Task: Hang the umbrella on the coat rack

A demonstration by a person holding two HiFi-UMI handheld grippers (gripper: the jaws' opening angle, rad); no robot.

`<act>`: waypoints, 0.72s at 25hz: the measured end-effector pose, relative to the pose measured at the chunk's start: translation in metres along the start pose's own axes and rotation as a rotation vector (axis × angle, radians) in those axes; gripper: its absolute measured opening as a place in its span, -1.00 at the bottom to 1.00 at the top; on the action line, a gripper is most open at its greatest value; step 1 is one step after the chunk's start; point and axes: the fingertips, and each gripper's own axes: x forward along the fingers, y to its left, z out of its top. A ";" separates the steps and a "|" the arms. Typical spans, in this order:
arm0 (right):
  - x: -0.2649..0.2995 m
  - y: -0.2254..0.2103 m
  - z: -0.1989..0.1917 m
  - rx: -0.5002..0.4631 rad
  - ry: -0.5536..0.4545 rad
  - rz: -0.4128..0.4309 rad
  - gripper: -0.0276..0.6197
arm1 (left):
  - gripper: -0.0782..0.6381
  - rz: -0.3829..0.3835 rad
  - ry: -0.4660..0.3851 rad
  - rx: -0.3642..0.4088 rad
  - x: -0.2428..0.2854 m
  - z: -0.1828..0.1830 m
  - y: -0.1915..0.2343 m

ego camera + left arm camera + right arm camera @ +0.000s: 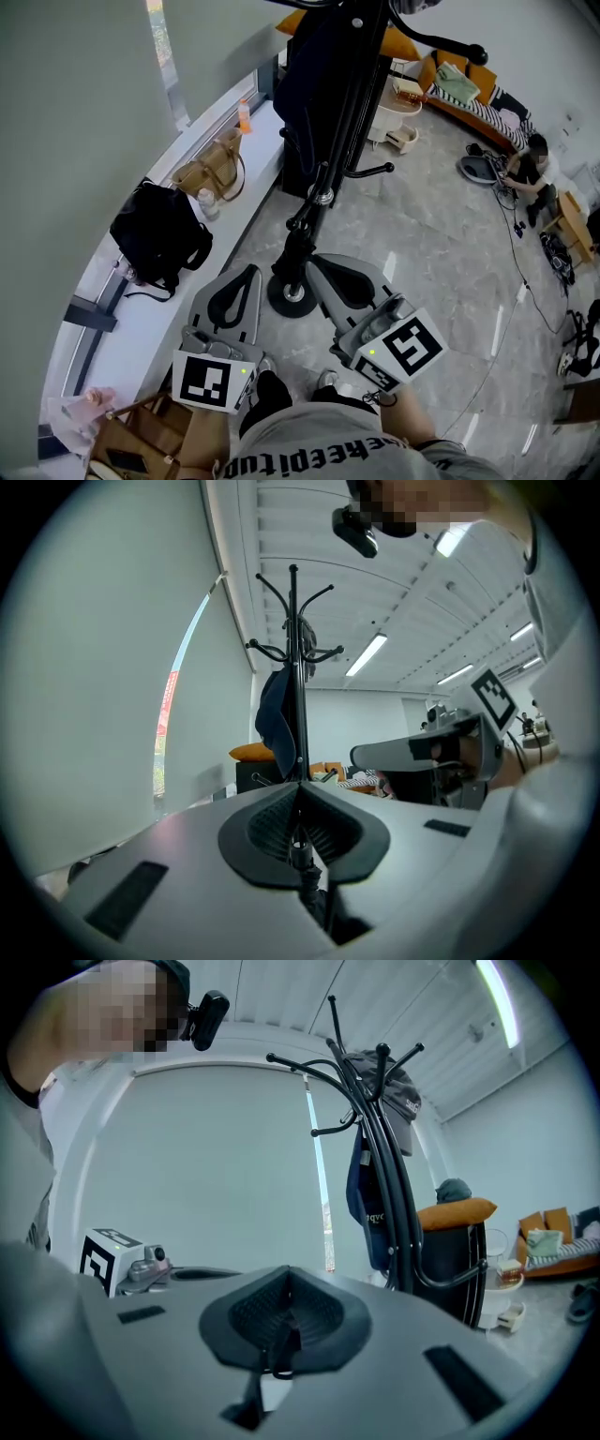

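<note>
Left tongs [249, 272] and right tongs [315, 262] grey, black-padded; shirt [319, 448] grey, lettered.

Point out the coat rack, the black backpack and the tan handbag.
coat rack [281, 304], head view, on its round base.
backpack [159, 232], head view, middle of its body.
handbag [208, 172], head view, on its front side.

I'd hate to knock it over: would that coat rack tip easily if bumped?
Probably fairly tippy: the coat rack is a tall thin pole on a small round base. The dark clothes hung high likely make it top-heavy. It looks like stiff metal, unlikely to bend.
</note>
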 end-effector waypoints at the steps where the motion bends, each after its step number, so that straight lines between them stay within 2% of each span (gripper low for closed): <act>1: 0.000 0.002 0.001 0.000 -0.002 0.011 -0.88 | -0.74 0.009 -0.002 0.003 -0.002 0.001 0.000; 11: -0.005 0.018 0.001 0.000 -0.014 0.114 -0.88 | -0.74 0.106 -0.010 0.029 -0.028 0.008 -0.009; 18: -0.009 0.026 0.001 -0.001 -0.023 0.176 -0.88 | -0.74 0.176 -0.027 0.019 -0.042 0.011 -0.014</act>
